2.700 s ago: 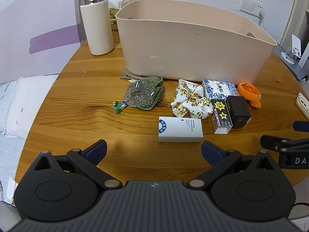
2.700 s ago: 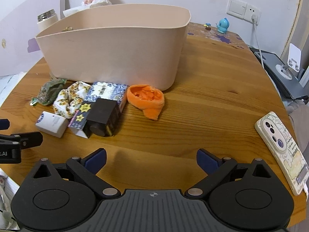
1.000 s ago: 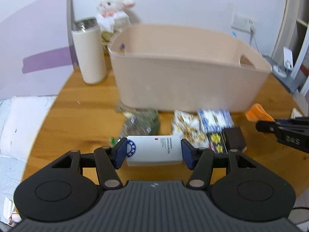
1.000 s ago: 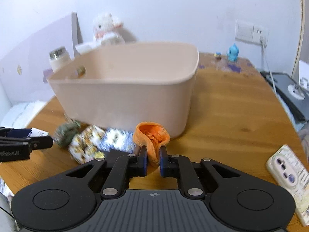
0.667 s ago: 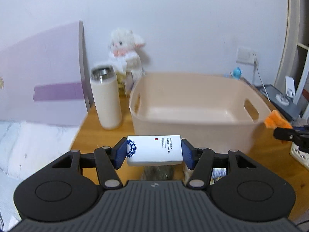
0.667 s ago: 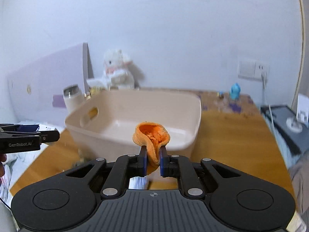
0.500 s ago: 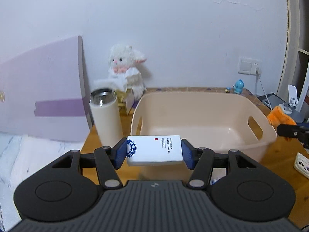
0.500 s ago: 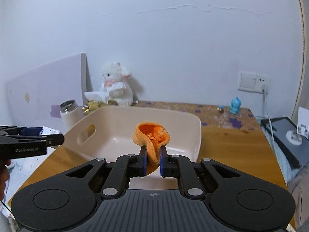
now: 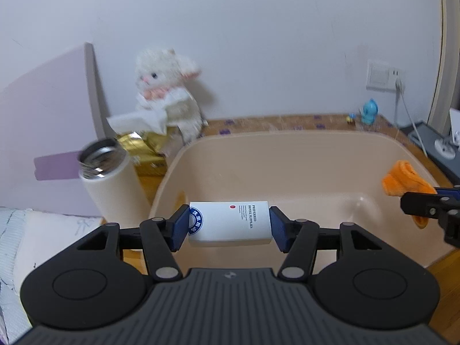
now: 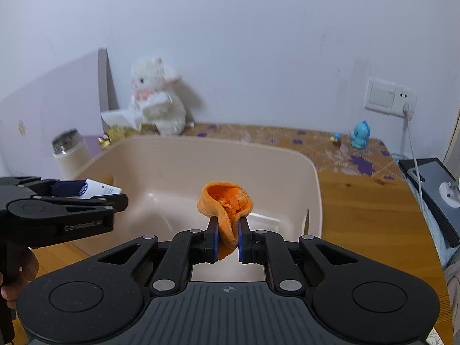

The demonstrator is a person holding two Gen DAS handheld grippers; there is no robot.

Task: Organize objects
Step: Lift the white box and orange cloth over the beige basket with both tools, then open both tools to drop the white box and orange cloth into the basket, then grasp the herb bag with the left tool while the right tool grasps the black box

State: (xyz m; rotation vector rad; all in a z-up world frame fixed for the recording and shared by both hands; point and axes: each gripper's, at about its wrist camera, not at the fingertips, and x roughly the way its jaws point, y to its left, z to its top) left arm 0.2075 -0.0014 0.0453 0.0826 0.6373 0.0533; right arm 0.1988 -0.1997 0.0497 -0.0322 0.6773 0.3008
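Note:
My left gripper [image 9: 229, 224] is shut on a white box [image 9: 230, 222] with a blue round logo, held above the near left part of the beige plastic bin [image 9: 287, 143]. My right gripper [image 10: 227, 240] is shut on an orange cloth [image 10: 225, 201], held above the near side of the same bin [image 10: 201, 146]. The orange cloth also shows at the right in the left wrist view [image 9: 402, 178]. The left gripper with the white box [image 10: 97, 188] shows at the left in the right wrist view. The bin's inside looks bare.
A white flask [image 9: 110, 184] with a steel top stands left of the bin. A white plush toy [image 9: 166, 97] and a gold box [image 9: 146, 149] sit behind it. A blue figurine [image 10: 359, 136], wall socket [image 10: 391, 96] and cable are at the back right.
Both grippers closed on their objects, lifted them off the table and carried them up and forward over the bin. In the last half second both moved closer over the bin's opening.

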